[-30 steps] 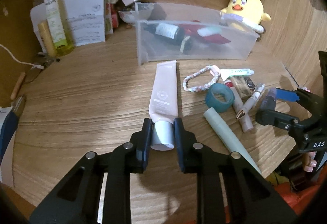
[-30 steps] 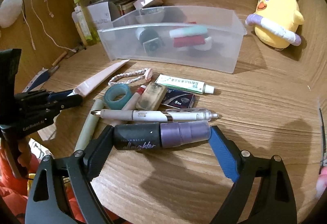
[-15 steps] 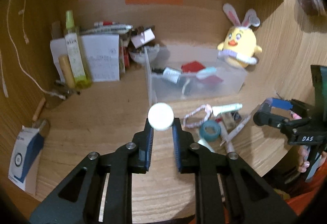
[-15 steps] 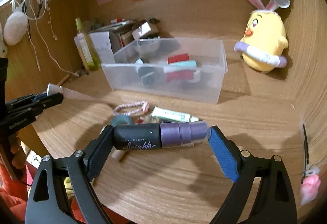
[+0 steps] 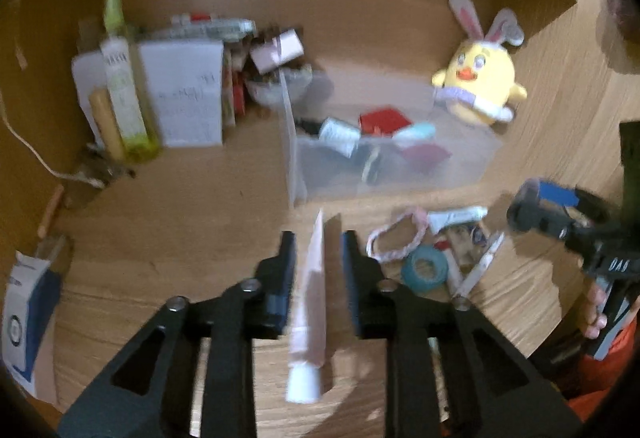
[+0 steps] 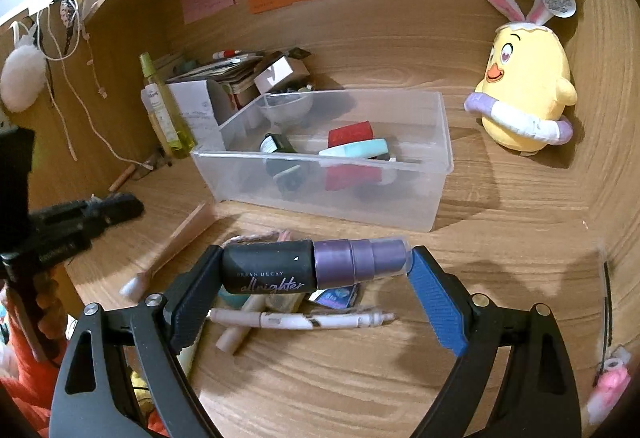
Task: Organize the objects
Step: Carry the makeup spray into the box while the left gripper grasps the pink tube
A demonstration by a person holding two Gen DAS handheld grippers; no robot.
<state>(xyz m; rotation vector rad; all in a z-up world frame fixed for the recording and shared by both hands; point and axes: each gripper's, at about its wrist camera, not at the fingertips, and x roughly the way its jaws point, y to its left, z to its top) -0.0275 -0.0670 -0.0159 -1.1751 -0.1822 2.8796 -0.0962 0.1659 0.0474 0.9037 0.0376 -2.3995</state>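
Left gripper (image 5: pixel 316 246): tilted downward over the wooden desk (image 5: pixel 180 238); jaws opening, with the pink tube (image 5: pixel 310 302) between them but its sides clear of both pads (white cap toward the camera, crimped end toward the bin).
Right gripper (image 6: pixel 316 270): tilted downward over the loose items; jaws spread wide and clamped end to end on one spray bottle (image 6: pixel 312 268) (black body, purple cap under a clear cover), carried crosswise above the desk.
Bin (image 6: pixel 436 166): one clear plastic bin, on the desk ahead of both grippers; inside are a red box, a pale blue tube and a dark bottle.
Counts: two grippers; one pink tube; one spray bottle; one bin; one plush chick (image 6: pixel 524 94) (rabbit ears), standing right of the bin.
Left view only: teal tape roll (image 5: pixel 424 268) and braided loop (image 5: pixel 396 238) fully exposed, blue-and-white carton (image 5: pixel 28 322) at the desk's left edge, and the right gripper seen from the side.
Right view only: white pen (image 6: pixel 296 320) lying under the held bottle; the pink tube seen side-on, below the left gripper.
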